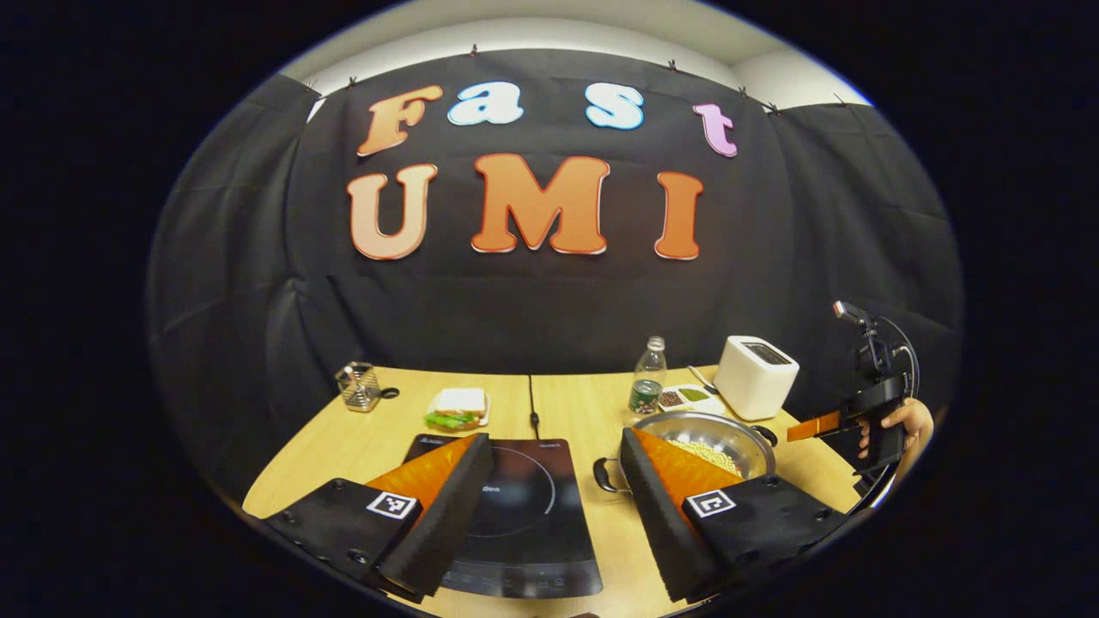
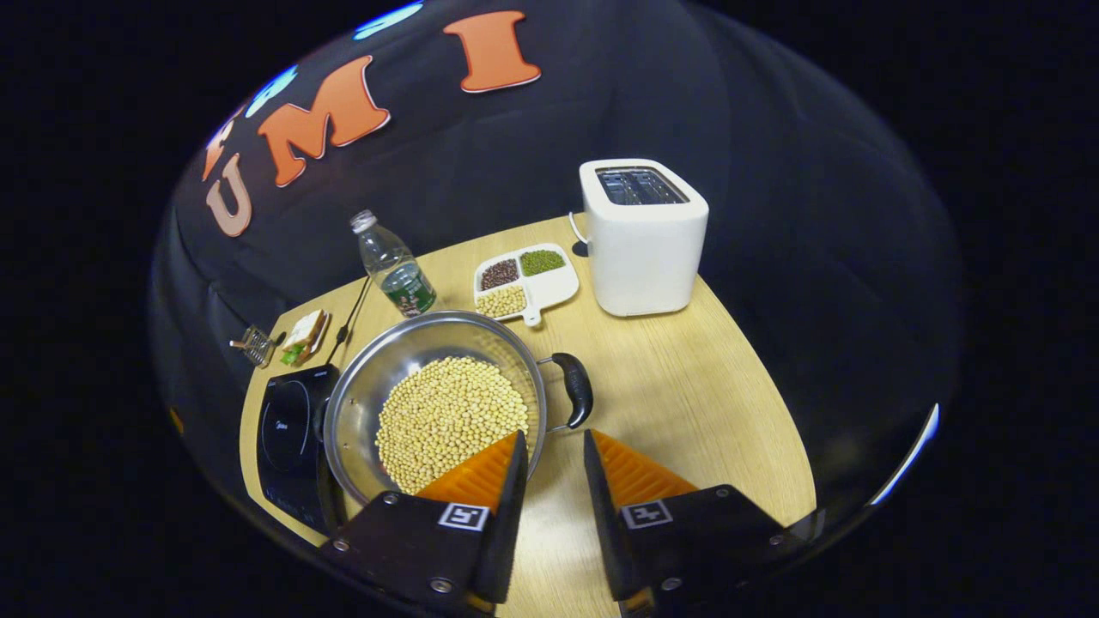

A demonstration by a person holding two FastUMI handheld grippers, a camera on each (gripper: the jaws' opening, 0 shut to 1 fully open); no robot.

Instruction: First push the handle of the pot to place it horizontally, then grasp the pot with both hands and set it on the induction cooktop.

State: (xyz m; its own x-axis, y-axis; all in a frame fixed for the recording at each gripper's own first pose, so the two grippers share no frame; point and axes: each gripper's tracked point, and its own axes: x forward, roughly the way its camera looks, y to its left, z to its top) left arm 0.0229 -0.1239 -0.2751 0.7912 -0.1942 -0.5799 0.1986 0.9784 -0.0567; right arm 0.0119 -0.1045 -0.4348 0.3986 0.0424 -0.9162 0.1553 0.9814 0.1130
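A steel pot (image 2: 412, 343) holding pale beans stands on the wooden table, just right of the black induction cooktop (image 2: 288, 429). Its dark side handle (image 2: 577, 388) points toward the toaster side. My right gripper (image 2: 554, 446) hovers open over the pot's near rim and the table, just short of that handle, with nothing between its fingers. In the left gripper view, my left gripper (image 1: 549, 481) is spread wide open above the cooktop (image 1: 515, 506). The pot (image 1: 713, 429) sits behind its right finger, with the other handle (image 1: 605, 476) showing. The right gripper (image 1: 824, 425) is at far right, in a hand (image 1: 906, 421).
A white toaster (image 2: 644, 236), a divided dish of beans (image 2: 524, 279) and a plastic bottle (image 2: 395, 266) stand behind the pot. A plated sandwich (image 2: 305, 335) and a wire basket (image 2: 253, 343) lie beyond the cooktop. A cable (image 1: 532, 403) runs back from the cooktop.
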